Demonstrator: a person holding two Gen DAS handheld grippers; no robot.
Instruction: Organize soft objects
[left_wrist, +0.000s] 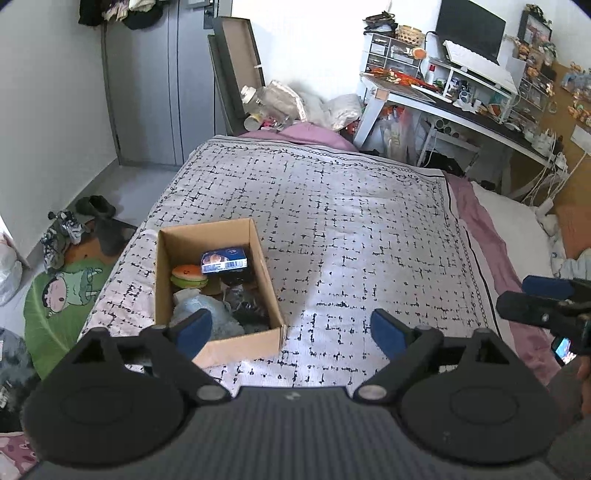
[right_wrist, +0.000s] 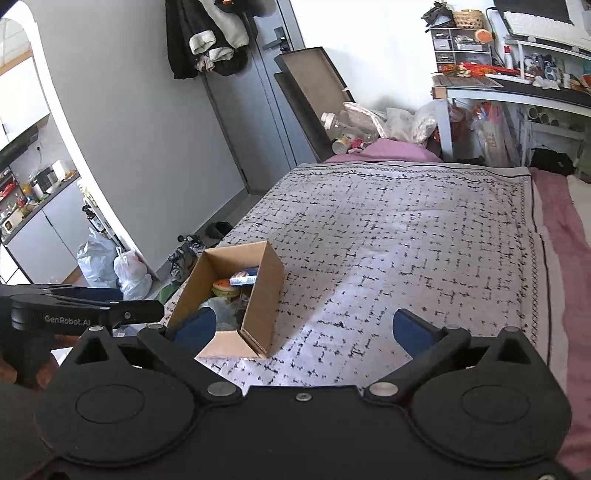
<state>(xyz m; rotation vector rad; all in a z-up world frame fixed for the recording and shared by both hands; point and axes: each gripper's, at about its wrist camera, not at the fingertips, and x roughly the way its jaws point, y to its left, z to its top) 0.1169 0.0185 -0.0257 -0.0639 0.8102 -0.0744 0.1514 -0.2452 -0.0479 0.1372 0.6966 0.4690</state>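
An open brown cardboard box stood on the bed's white bedspread with a black broken-grid pattern, near its left edge. Inside lay a soft burger-shaped toy in orange and green at the far left, a blue and white printed packet propped just right of it, crumpled pale plastic wrapping at the near end, and some dark soft items on the near right that were too shadowed to identify.

The left gripper hung above the box's near right corner, jaws spread wide with nothing between them. The right gripper hung over bare bedspread just right of the box, likewise wide apart and empty. Neither touched the box.
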